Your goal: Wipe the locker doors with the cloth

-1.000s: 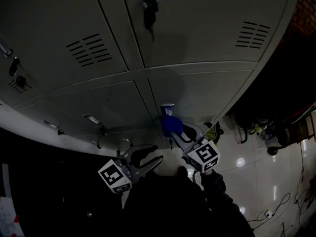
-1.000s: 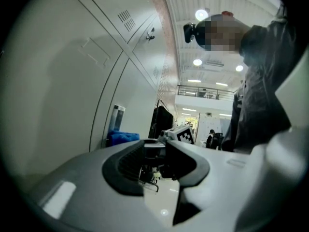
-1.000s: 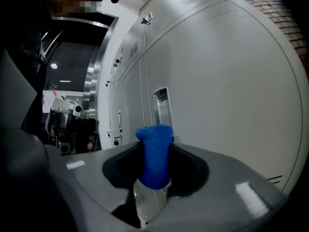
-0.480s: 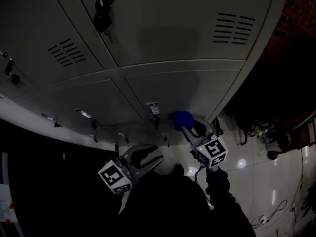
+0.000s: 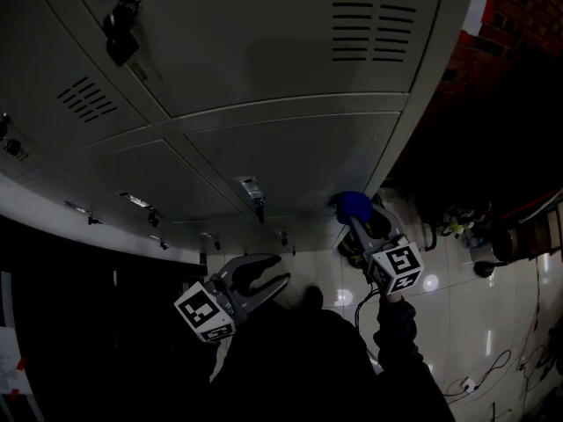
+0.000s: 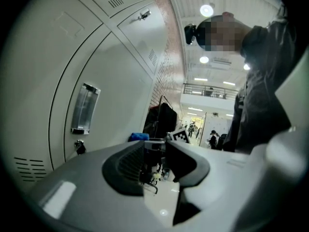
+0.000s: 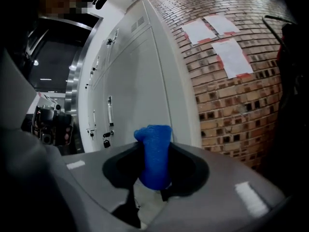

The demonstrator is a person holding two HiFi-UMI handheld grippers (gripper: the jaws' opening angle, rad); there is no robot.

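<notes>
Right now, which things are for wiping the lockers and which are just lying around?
For the job:
blue cloth, held by the right gripper
locker doors
left gripper, open and empty

Just lying about:
keys hanging from a door
papers on the brick wall
cables on the floor

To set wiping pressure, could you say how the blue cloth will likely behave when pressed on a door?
Probably soft: the cloth bunches into a wad between the right gripper's jaws. Likely light and squashy, so it should flatten against the door.
</notes>
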